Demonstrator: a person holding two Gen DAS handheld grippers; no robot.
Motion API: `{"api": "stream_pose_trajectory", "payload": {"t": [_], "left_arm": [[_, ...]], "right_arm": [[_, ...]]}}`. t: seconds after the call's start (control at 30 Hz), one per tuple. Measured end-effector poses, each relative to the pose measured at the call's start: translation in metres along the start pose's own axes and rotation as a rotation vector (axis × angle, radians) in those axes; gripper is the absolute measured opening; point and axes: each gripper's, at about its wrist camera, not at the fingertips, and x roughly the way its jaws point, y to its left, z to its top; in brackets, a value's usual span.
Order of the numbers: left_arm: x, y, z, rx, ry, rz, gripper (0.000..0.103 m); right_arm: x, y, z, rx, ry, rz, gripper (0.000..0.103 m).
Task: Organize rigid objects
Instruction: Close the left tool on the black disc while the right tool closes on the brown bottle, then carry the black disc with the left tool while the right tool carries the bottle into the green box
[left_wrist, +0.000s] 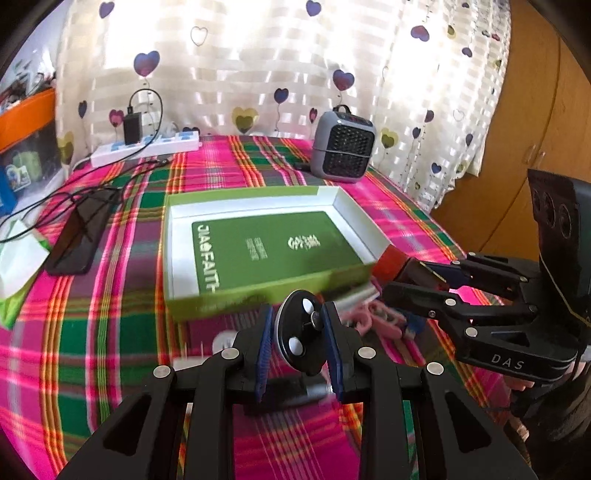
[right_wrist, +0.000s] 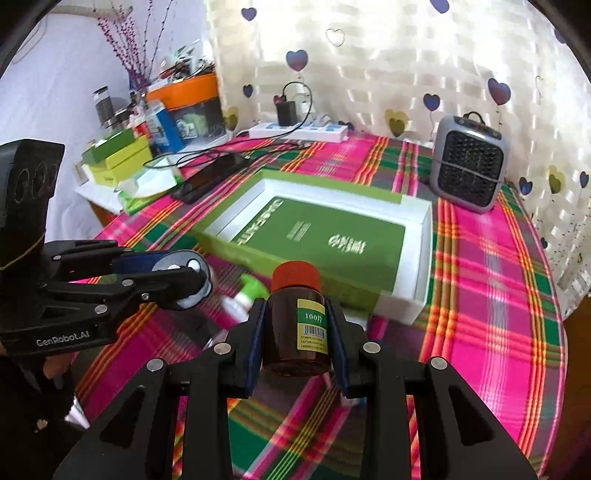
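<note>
**Both grippers loaded, short of the tray**

Heart-print curtains back a tabletop (left_wrist: 110, 325) covered in pink-and-green plaid cloth. At its centre lies a shallow green cardboard box lid with white inner walls (left_wrist: 354, 214) and a green printed panel on its floor; nothing has been placed inside it.

My left gripper (left_wrist: 297, 343) is closed on a black round disc with white studs and a small centre pin (left_wrist: 299, 332), clamped edge-on between the blue pads. My right gripper (right_wrist: 295, 339) is closed on a brown plastic pill bottle with an orange-red cap and a yellow-green label (right_wrist: 295, 328), held upright around its body. Both loads sit above the cloth, just short of the lid's near wall.

Below the grippers, a pink chain-like item (left_wrist: 373, 317) and a white spray bottle with a green nozzle (right_wrist: 243, 295) lie on the cloth, blurred.

Risks, as I judge them:
- The two grippers are near each other; a converging approach to the lid could knock them together.
- The disc is gripped on a narrow edge and could pivot or slip if bumped against the lid wall.
- The bottle may topple on release if set down tilted.
- A low carry could catch the lid's near wall and shove the lid across the cloth.
</note>
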Motion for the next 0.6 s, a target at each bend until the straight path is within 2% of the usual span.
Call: {"api": "stream_pose_trajectory", "payload": {"t": [0.3,0.6], "left_arm": [[0.031,0.018,0.037,0.002,0.01,0.034,0.025],[0.075,0.046,0.063,-0.006,0.044,0.114,0.025]], "right_arm": [[0.024,-0.02,0.03,0.039,0.007,-0.066,0.033],[0.058,-0.046,0.055,0.097,0.022,-0.15,0.033]]}}
